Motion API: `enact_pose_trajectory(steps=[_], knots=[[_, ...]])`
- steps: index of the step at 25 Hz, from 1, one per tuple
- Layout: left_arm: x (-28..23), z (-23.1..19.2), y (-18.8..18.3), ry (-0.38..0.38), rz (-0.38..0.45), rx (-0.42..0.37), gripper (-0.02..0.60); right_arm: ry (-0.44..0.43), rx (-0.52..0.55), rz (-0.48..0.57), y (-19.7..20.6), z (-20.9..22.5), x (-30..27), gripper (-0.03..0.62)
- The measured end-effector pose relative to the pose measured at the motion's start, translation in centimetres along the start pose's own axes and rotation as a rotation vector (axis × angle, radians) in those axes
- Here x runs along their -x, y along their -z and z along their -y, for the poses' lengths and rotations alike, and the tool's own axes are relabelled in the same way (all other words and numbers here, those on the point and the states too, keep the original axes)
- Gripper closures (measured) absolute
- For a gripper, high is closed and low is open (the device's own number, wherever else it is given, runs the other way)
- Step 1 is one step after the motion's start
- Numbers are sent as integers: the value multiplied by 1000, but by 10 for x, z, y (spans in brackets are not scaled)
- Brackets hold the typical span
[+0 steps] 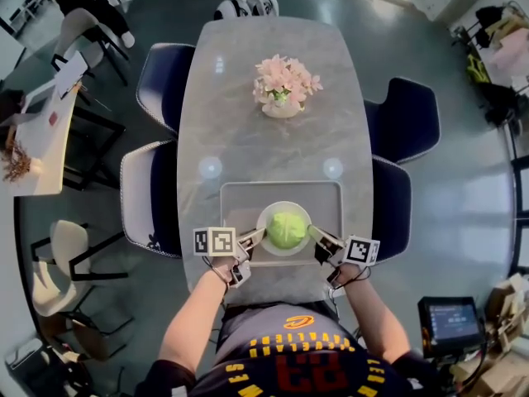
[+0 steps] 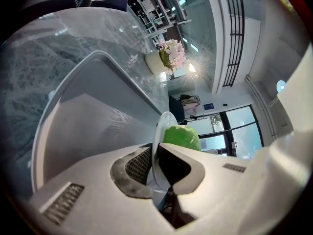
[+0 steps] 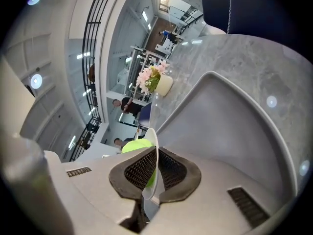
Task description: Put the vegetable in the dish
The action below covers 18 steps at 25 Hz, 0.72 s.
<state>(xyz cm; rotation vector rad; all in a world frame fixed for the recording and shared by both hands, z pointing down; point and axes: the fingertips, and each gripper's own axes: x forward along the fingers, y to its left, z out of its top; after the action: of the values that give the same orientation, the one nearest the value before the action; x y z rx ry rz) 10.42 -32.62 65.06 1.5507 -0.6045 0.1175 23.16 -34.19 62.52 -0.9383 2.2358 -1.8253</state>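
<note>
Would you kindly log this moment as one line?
left gripper: shut on dish | right gripper: shut on dish | green vegetable: in dish | dish: over grey tray

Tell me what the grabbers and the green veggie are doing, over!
Left gripper shut on dish rim, right gripper shut on opposite rim. Green vegetable in the dish, over grey tray. Flower vase well clear, up the table.

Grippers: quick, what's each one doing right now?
Left gripper: closed on the rim of the dish, which carries the green vegetable.
Right gripper: closed on the opposite rim of the dish.
</note>
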Motion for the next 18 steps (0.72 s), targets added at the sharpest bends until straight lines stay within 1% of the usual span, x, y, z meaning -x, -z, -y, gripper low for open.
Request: enact_pose_trajectory(steps=[4,12,15,18], knots=[[-8,-18,-3,-33,-6,21,555,35,-26,-23,3,18,-12,579],[-20,-38,-3,-78,-45,25,551,79,-85,-47,9,41,-17,579],[-24,-43,0,-94,-61,28,551,169,-125,-66,16,59,-12,579],[-29,-47,1,-107,-71,37,551,215,-125,-81,17,71,-10,579]])
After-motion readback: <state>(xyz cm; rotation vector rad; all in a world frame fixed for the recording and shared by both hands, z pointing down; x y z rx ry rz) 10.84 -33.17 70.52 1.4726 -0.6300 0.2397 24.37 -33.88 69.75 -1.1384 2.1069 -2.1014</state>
